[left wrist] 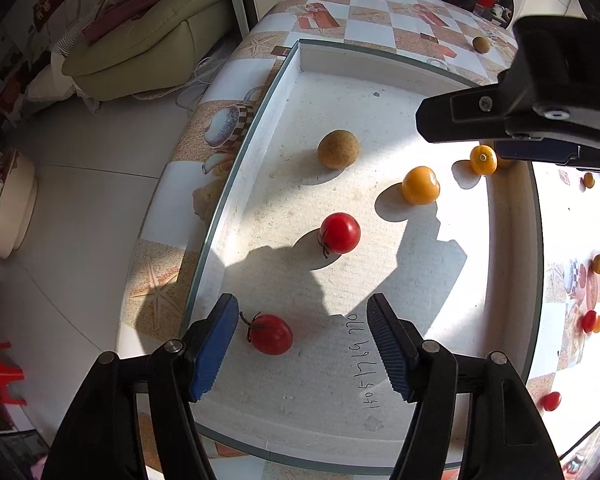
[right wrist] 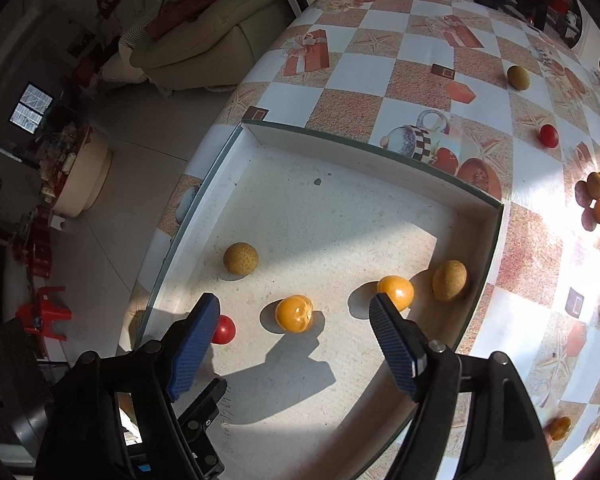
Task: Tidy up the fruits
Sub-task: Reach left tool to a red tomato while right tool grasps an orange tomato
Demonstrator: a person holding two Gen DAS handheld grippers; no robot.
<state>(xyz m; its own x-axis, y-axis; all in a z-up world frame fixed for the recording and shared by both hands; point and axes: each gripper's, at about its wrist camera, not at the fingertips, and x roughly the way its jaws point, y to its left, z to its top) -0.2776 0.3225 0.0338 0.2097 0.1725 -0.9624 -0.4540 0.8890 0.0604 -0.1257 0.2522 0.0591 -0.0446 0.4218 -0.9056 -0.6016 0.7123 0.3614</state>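
A white tray [left wrist: 511, 240] lies on the patterned table. In the left wrist view it holds a tan round fruit [left wrist: 337, 149], two orange fruits [left wrist: 420, 185] [left wrist: 483, 159] and two red tomatoes [left wrist: 339, 233] [left wrist: 270, 333]. My left gripper [left wrist: 301, 322] is open and empty, low over the tray, with the near tomato just inside its left finger. My right gripper [right wrist: 294, 320] is open and empty above the tray; an orange fruit [right wrist: 294, 313] lies between its fingers below, another orange fruit [right wrist: 395, 291] and a tan fruit [right wrist: 449, 280] lie by its right finger. The right gripper's body [left wrist: 539, 96] shows in the left wrist view.
Loose fruits lie on the table outside the tray: a green-brown one [right wrist: 518, 77], a red one [right wrist: 548, 135], a cluster [right wrist: 599, 196] at the right, others [left wrist: 591, 320] near the right edge. A sofa [left wrist: 148, 36] and floor lie beyond the table's left edge.
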